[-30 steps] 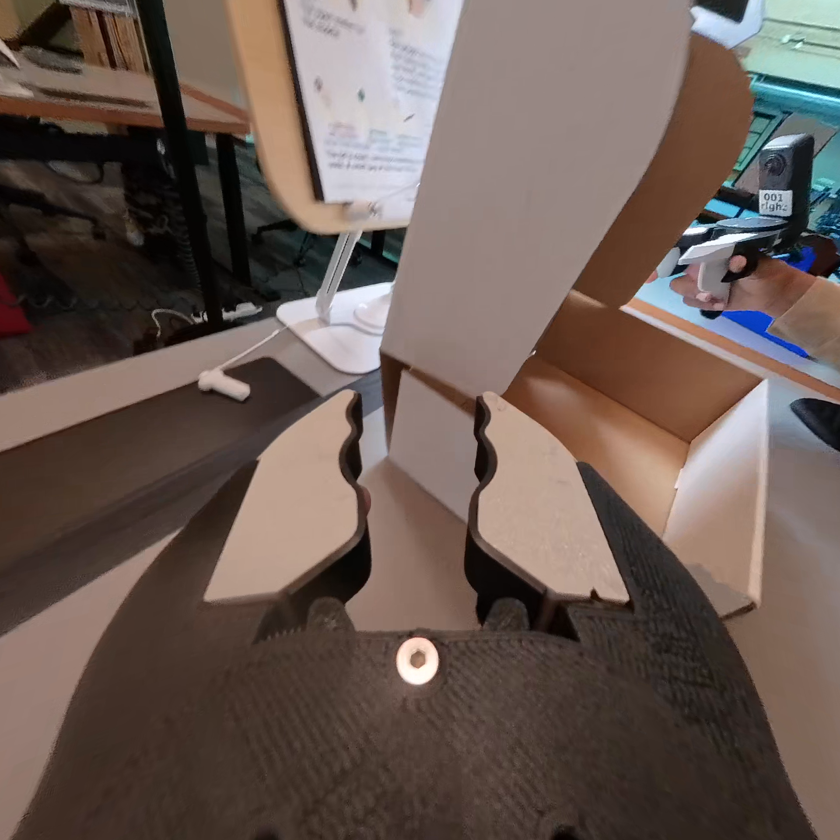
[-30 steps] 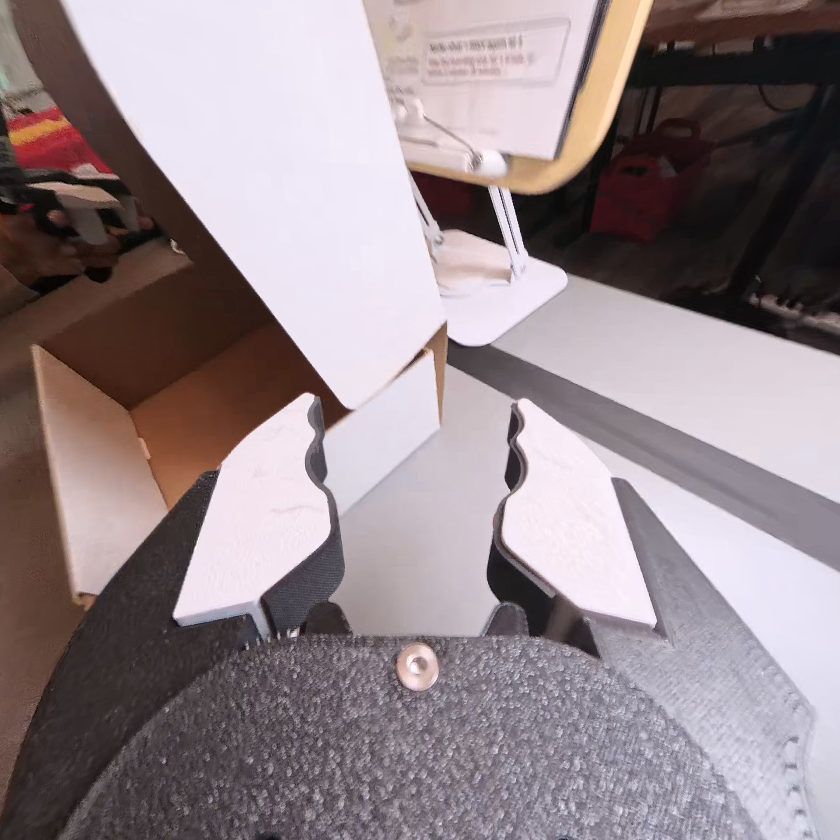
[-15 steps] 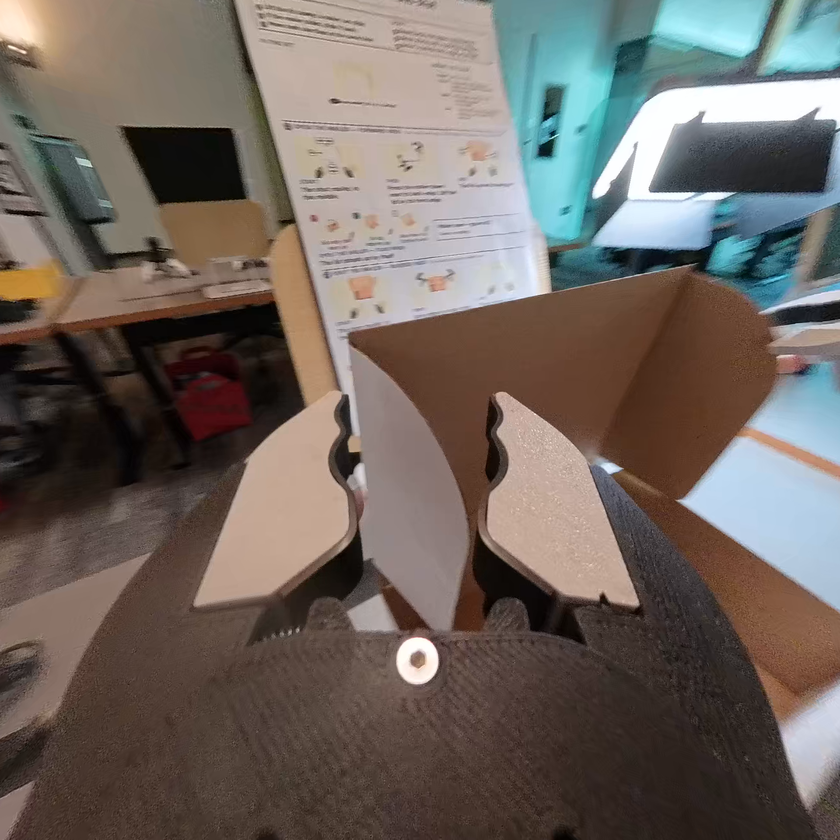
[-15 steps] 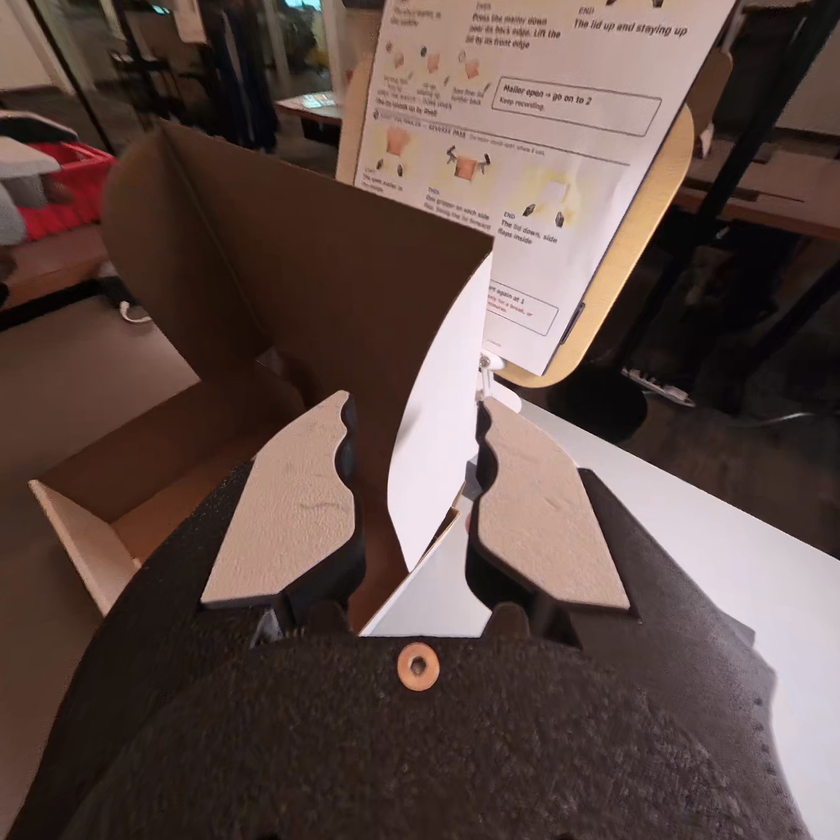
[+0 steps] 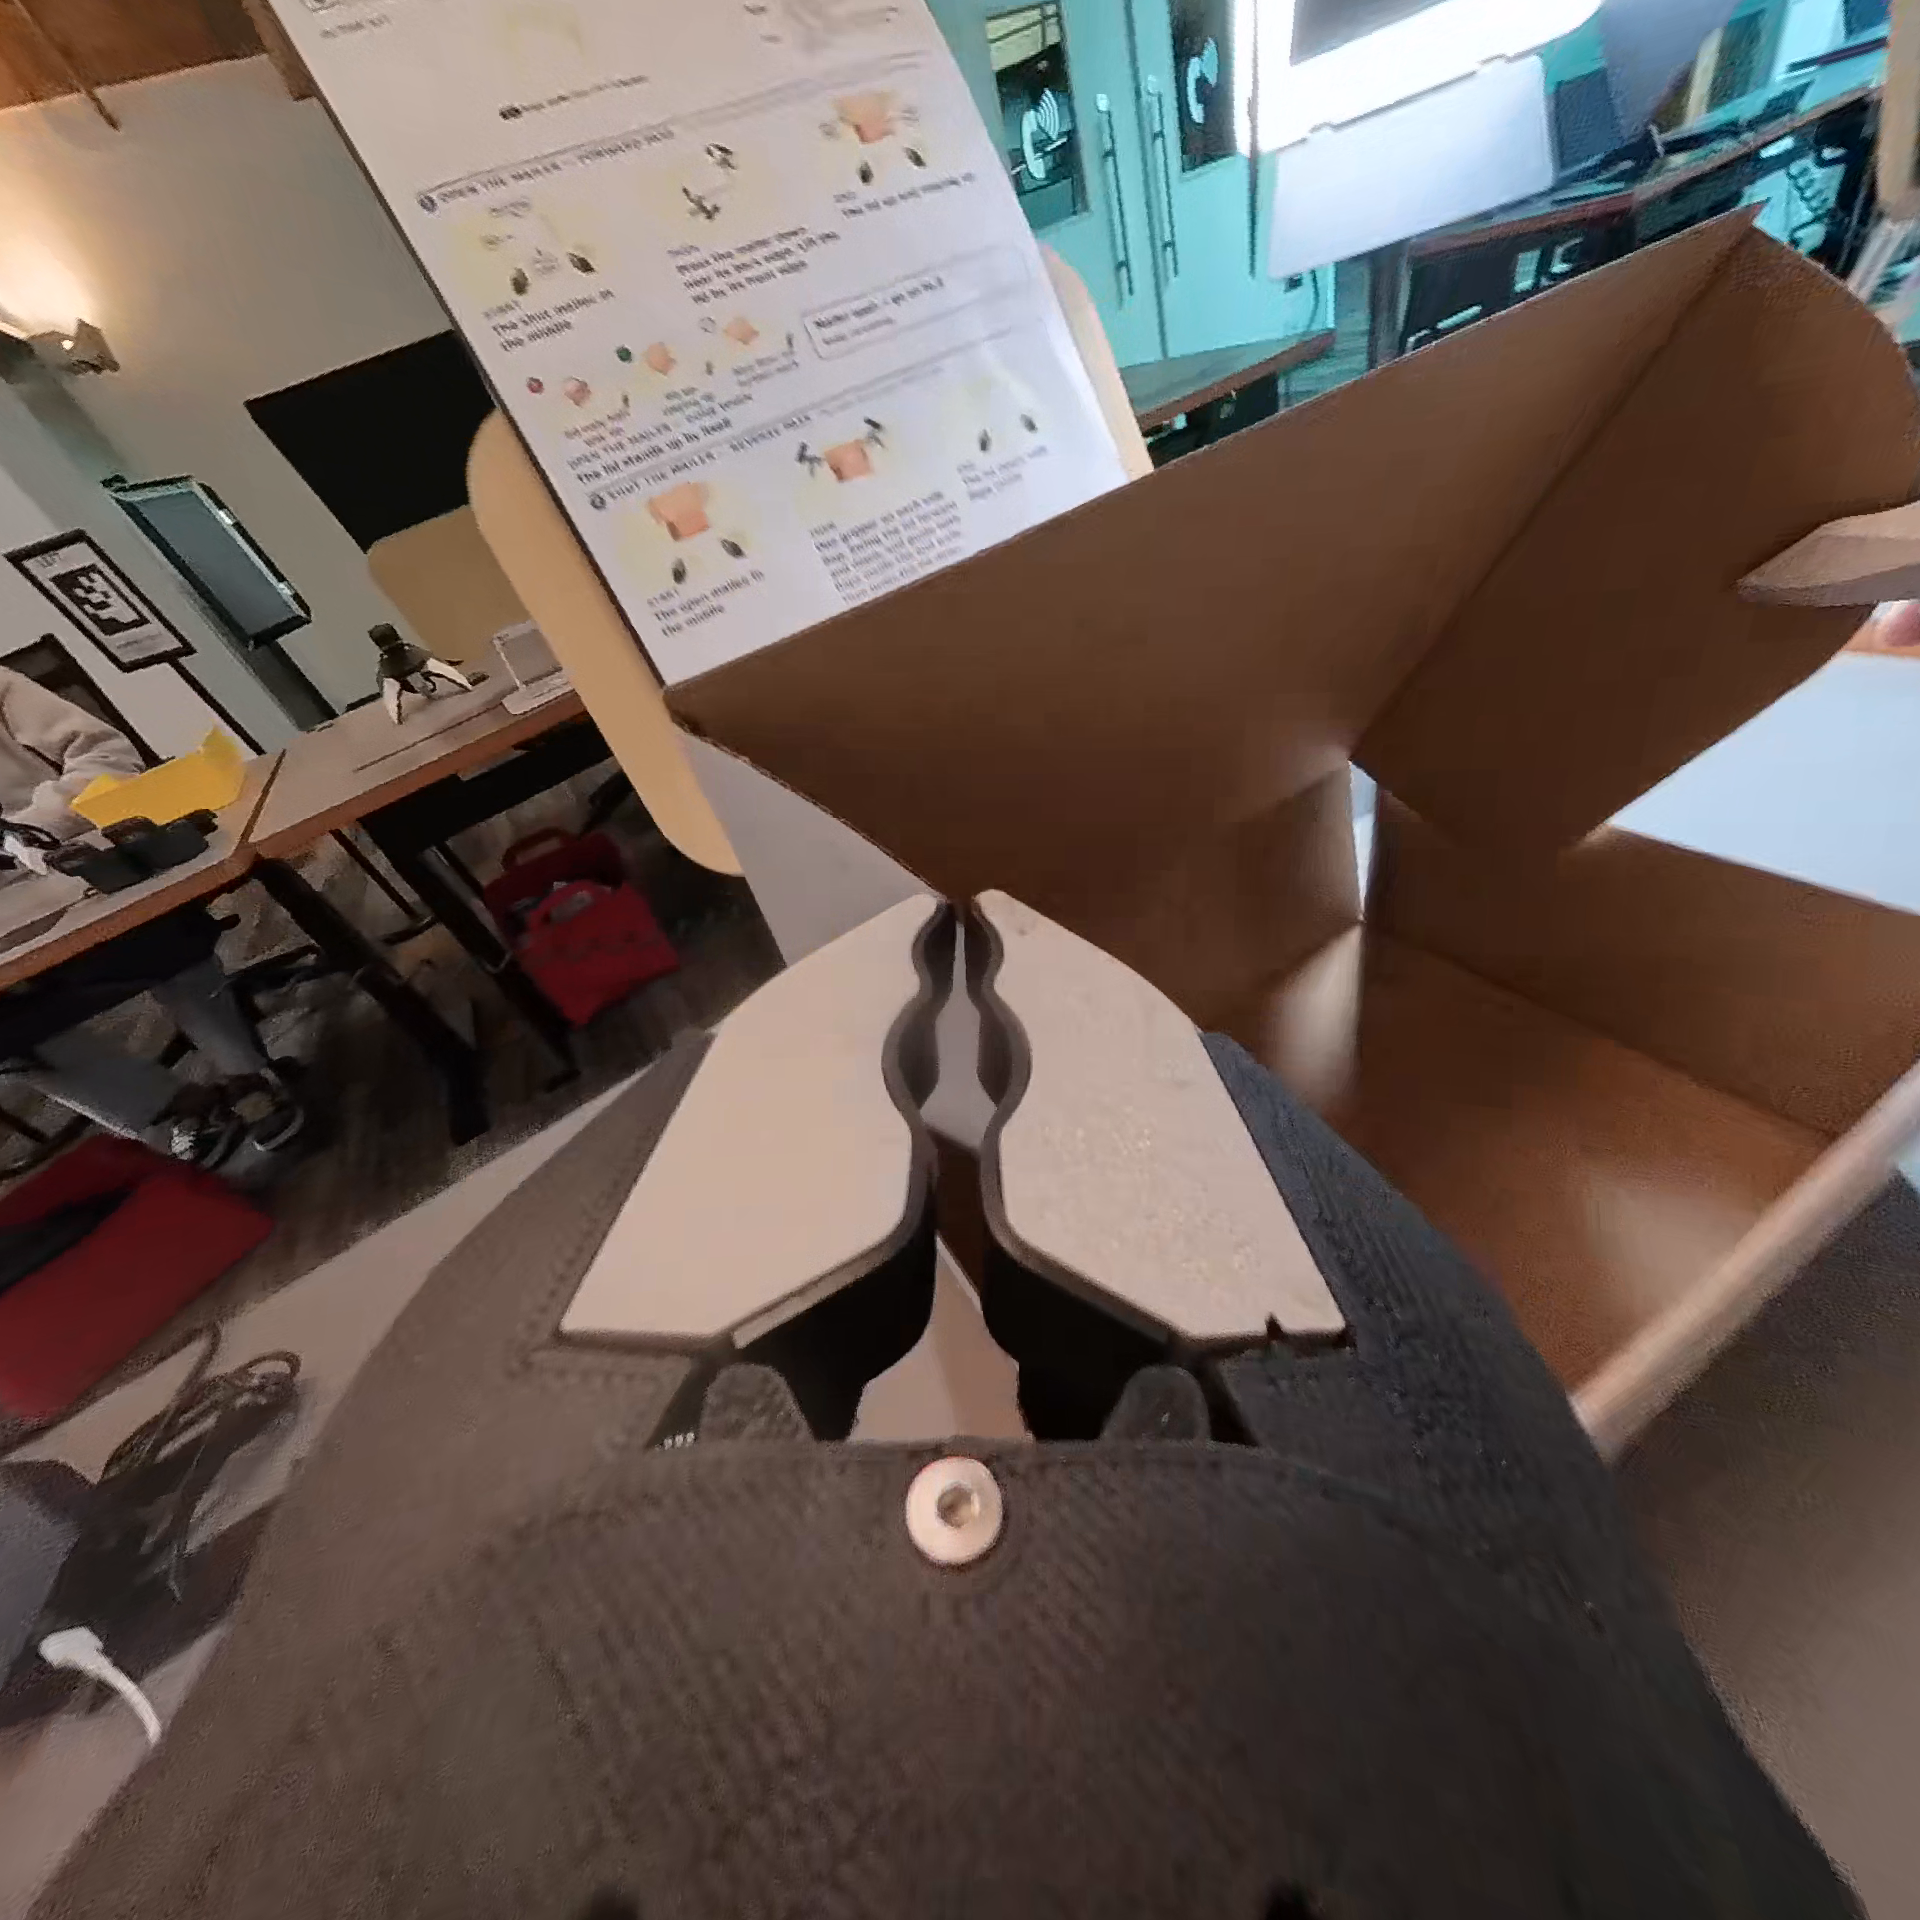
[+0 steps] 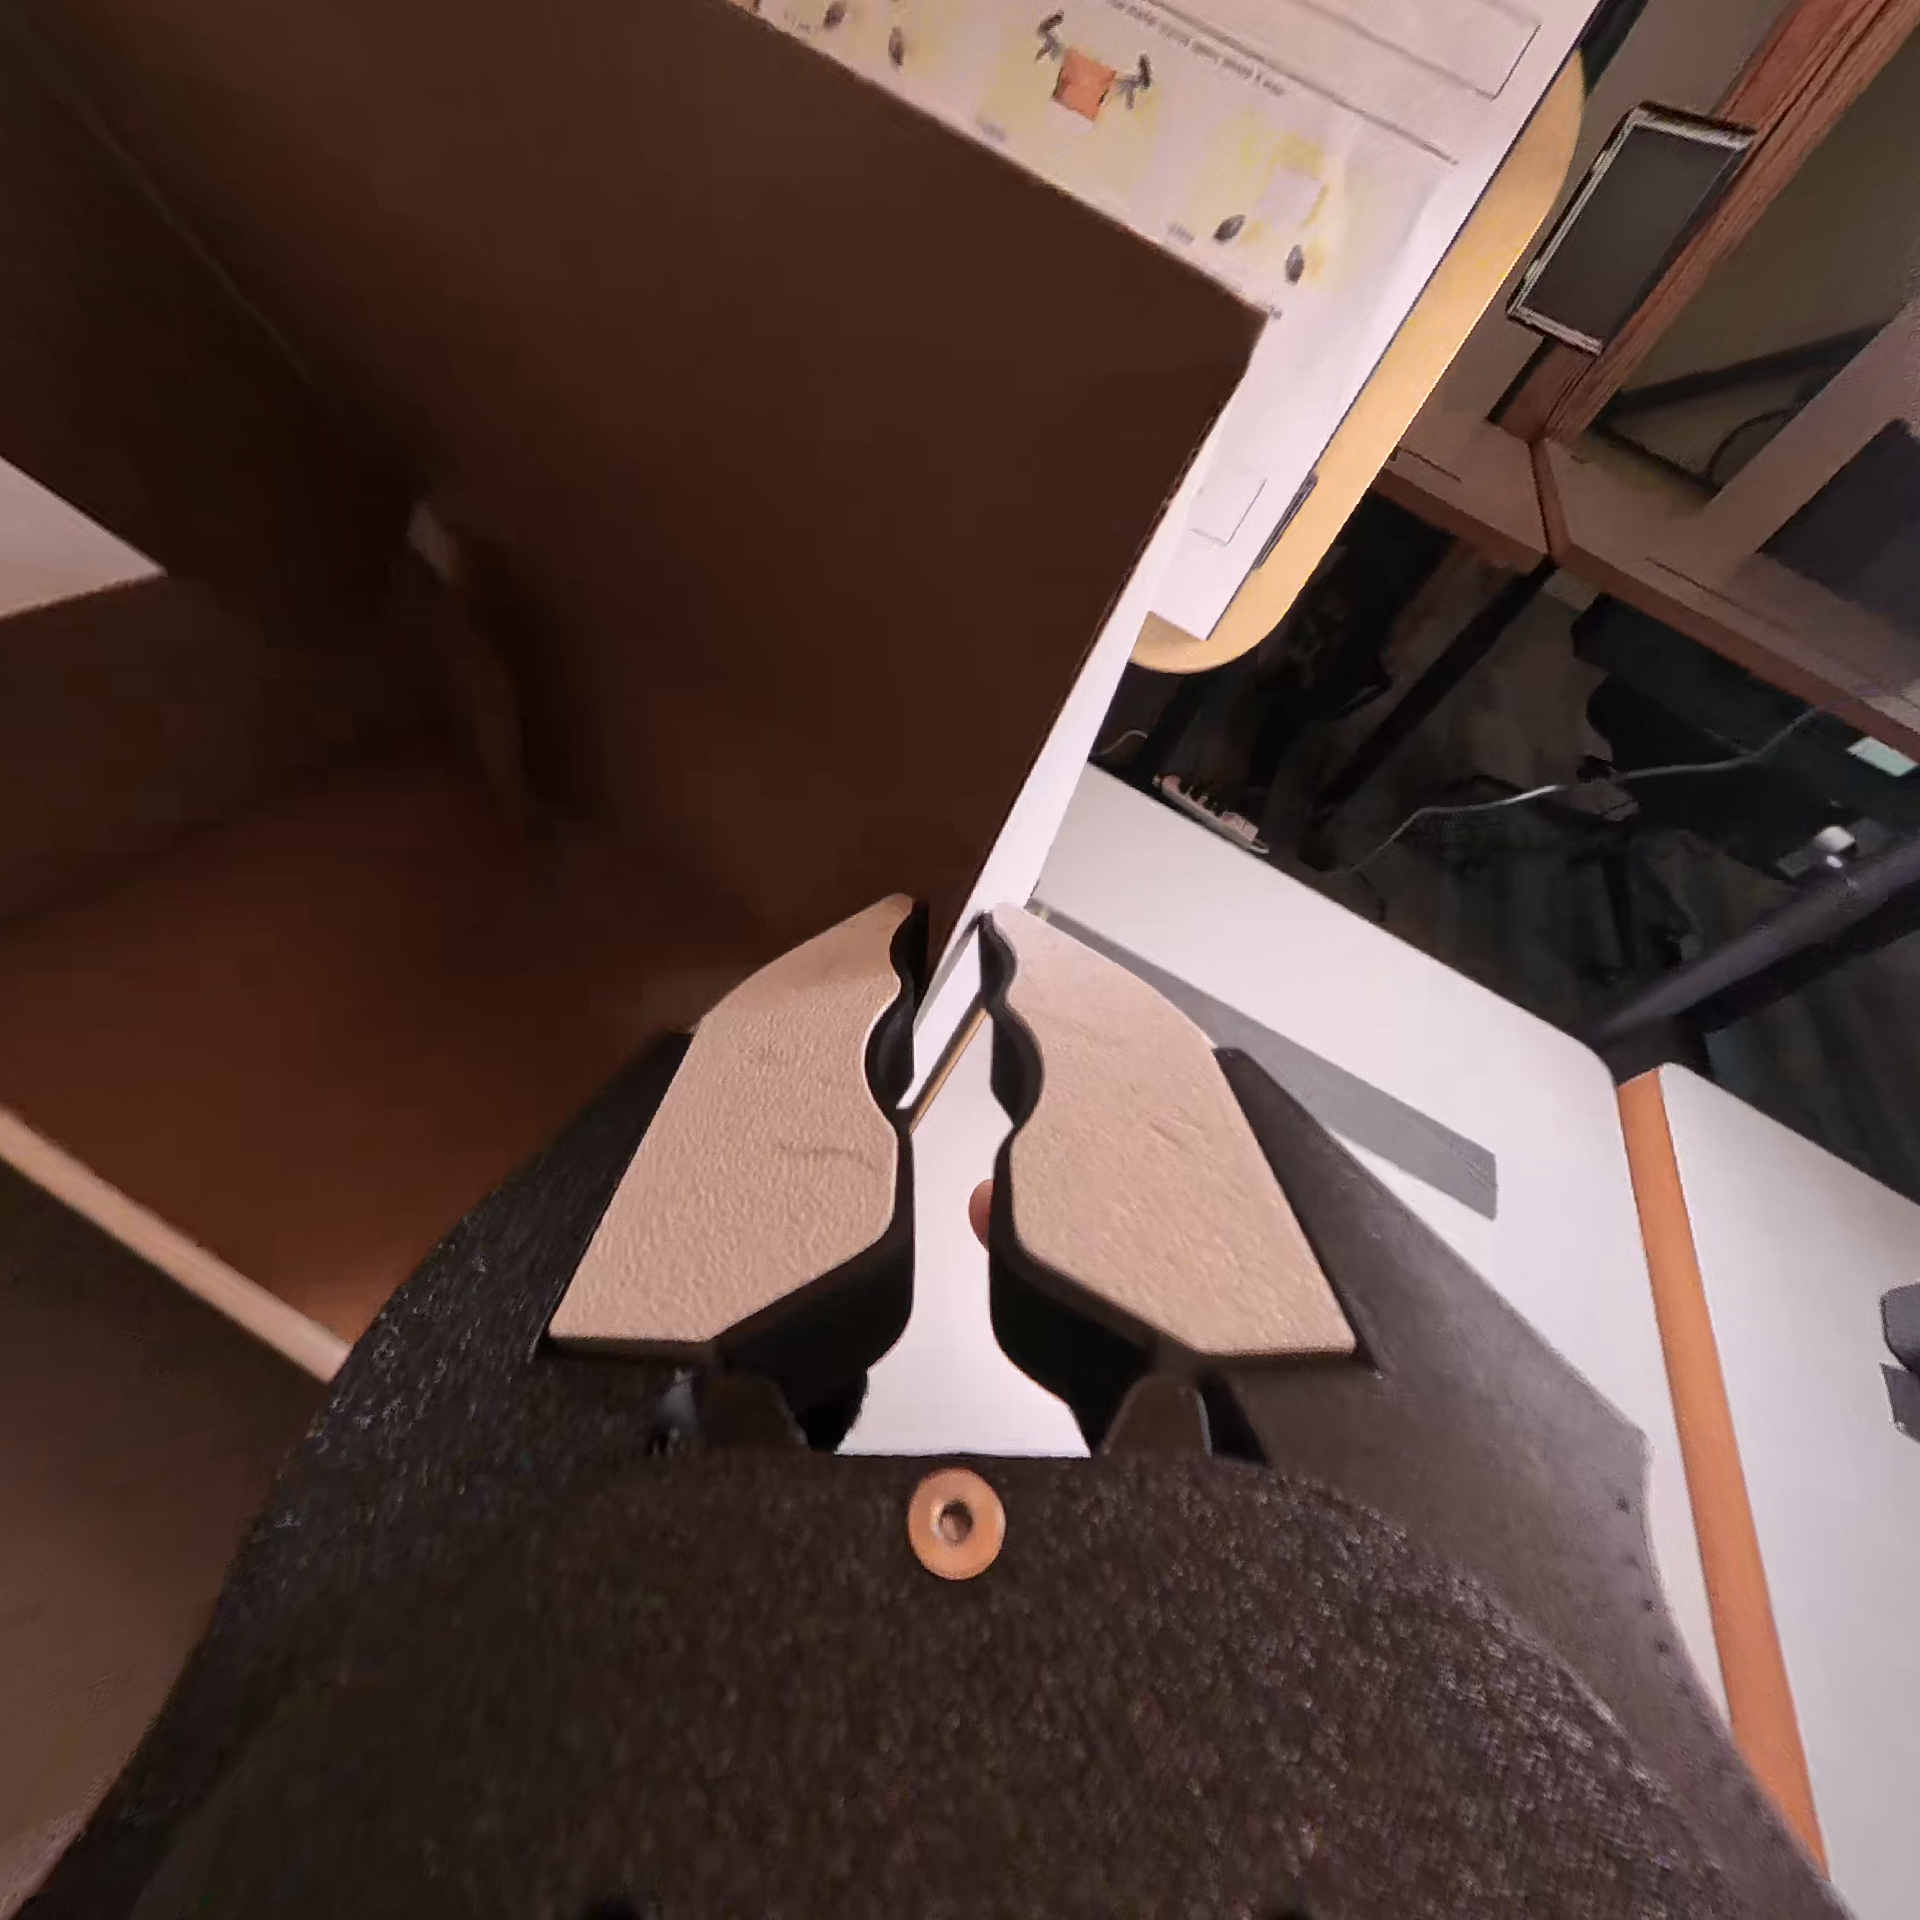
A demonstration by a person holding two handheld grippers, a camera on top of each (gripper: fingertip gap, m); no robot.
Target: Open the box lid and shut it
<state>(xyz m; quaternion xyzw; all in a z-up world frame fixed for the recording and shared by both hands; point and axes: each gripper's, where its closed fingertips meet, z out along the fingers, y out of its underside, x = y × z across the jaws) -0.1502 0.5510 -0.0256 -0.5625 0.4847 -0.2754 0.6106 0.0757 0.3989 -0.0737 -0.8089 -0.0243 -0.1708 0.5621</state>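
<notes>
The cardboard box (image 5: 1558, 1143) lies open on the table, white outside and brown inside. Its lid (image 5: 1143, 707) stands raised and leans forward over the box. My left gripper (image 5: 956, 920) is shut on the lid's left side flap (image 5: 954, 1101), which runs between the fingers. My right gripper (image 6: 945, 920) is shut on the lid's right side flap (image 6: 1013, 831), a white strip at the edge of the lid's brown inner face (image 6: 623, 468). The box floor (image 6: 312, 1039) lies below left. A fingertip of the right gripper (image 5: 1849, 566) shows at the far flap.
An instruction sheet on a rounded wooden stand (image 5: 727, 312) rises just behind the box, also in the right wrist view (image 6: 1247, 104). The white table (image 6: 1351, 987) has a dark stripe (image 6: 1382, 1153) and an orange edge. Desks, a red bag (image 5: 592, 935) and cables (image 5: 187, 1455) lie beyond. The grippers' ends are close to 30 cm from one another.
Both grippers rose from beside the box to the lid's side flaps and closed on them. The lid now leans further forward over the box.
</notes>
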